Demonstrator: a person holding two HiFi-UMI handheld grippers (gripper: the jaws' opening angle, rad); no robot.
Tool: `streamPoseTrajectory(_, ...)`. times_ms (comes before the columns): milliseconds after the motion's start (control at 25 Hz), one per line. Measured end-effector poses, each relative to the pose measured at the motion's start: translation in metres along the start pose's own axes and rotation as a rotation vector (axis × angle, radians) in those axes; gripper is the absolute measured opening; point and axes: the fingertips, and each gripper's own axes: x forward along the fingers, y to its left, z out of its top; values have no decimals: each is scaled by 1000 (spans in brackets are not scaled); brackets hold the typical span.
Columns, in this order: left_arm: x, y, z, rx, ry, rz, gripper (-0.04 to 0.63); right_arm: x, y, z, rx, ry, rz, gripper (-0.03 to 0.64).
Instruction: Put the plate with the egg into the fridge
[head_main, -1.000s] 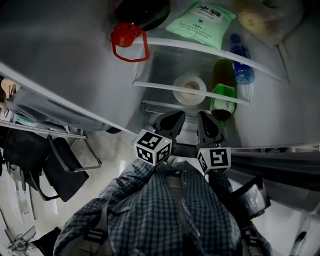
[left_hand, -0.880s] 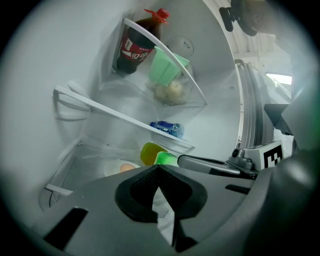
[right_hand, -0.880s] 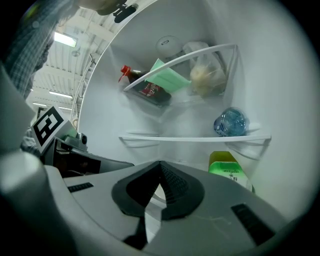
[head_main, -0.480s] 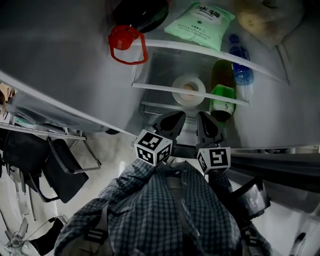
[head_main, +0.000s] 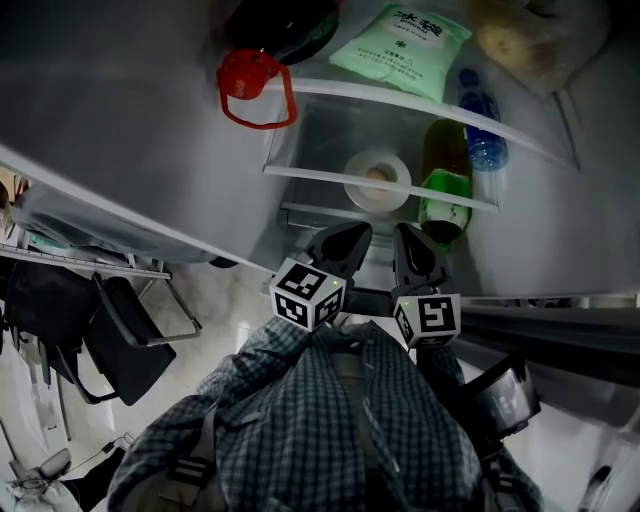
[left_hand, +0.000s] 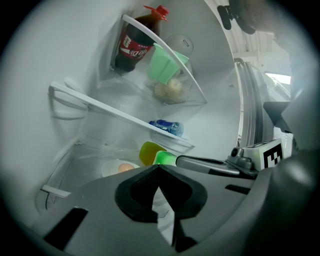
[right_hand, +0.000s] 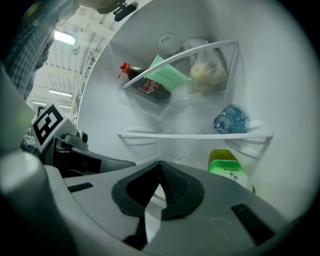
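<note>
Plate with egg (head_main: 378, 180) set on fridge shelf (head_main: 310, 175) at 12 o'clock; left tongs (head_main: 352, 236), right tongs (head_main: 408, 238) pressed together, empty; placement judged done.

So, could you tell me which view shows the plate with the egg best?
The head view: the plate with the egg shows whole, from above, inside the fridge. The left gripper view shows only part, cut off by the left gripper; the right gripper view shows none.

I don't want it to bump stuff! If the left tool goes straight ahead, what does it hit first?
Probably the plate with the egg; the left tool points roughly at it, but depth is unclear.
</note>
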Motion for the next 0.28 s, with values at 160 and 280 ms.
streamPoseTrajectory(160,-4,-1,2,-3,-3,3,6,-1,4,2,-8,0,5,6)
streamPoseTrajectory(280,-5,6,7,1,-13,21,6,6,5,4,-23,-2,26,5)
